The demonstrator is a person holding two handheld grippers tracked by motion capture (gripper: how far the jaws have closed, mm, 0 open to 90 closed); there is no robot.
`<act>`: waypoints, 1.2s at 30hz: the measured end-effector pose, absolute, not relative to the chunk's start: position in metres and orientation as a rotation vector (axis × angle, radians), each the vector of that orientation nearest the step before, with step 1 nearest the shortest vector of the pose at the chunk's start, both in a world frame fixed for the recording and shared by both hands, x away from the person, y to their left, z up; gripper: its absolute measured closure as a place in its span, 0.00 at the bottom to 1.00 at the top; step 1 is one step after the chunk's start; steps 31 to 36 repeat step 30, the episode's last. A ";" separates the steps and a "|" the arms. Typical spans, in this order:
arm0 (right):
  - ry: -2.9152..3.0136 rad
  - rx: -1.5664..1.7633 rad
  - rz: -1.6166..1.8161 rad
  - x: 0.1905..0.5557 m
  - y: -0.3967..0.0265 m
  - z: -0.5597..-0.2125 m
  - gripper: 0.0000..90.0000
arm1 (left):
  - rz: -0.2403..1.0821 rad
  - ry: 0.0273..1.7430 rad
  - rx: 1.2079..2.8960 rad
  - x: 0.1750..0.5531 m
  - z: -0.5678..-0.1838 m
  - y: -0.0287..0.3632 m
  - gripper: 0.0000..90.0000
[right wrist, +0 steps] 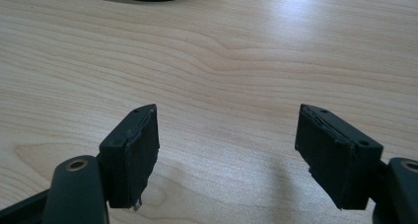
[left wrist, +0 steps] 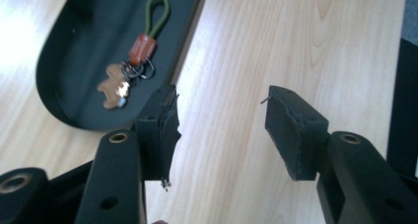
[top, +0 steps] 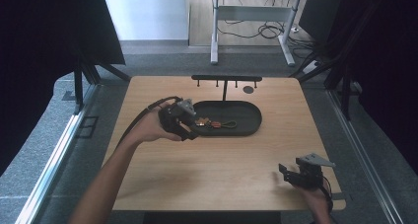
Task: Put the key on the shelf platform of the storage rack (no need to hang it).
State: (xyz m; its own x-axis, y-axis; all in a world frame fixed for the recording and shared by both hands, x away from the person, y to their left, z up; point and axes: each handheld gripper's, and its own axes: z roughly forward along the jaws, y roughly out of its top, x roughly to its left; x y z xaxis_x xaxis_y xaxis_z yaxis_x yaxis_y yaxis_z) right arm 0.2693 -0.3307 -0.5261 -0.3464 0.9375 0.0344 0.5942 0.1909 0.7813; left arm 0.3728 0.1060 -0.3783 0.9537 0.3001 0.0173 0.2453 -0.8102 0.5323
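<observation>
A keychain (top: 213,124) lies in the left part of a black oval tray (top: 246,116) at the table's middle. It has a brown figure charm (left wrist: 112,86), metal rings, a brown leather tag and a green cord loop (left wrist: 156,13). My left gripper (top: 191,130) is open at the tray's left front rim (left wrist: 54,103), over bare wood just beside the keychain, with nothing between its jaws (left wrist: 219,130). My right gripper (top: 291,174) is open near the front right corner of the table, empty, its jaws over bare wood (right wrist: 226,155).
A black rack with small pegs (top: 226,79) stands behind the tray, with a dark round mark (top: 248,90) beside it. The wooden table (top: 222,184) is bare in front. Dark curtains flank both sides.
</observation>
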 end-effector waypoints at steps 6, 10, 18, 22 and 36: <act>2.020 1.430 0.998 0.270 -0.330 -0.527 0.28 | 0.132 0.408 2.537 0.358 -0.389 0.122 0.52; 2.024 1.426 0.997 0.270 -0.329 -0.527 0.28 | 0.120 0.424 2.526 0.348 -0.400 0.131 0.52; 2.024 1.425 0.995 0.270 -0.328 -0.527 0.28 | 0.106 0.470 2.547 0.331 -0.431 0.144 0.52; 2.031 1.425 0.991 0.271 -0.326 -0.528 0.28 | 0.095 0.487 2.552 0.325 -0.445 0.146 0.52; 2.028 1.418 0.990 0.270 -0.325 -0.528 0.28 | 0.092 0.504 2.559 0.323 -0.455 0.146 0.50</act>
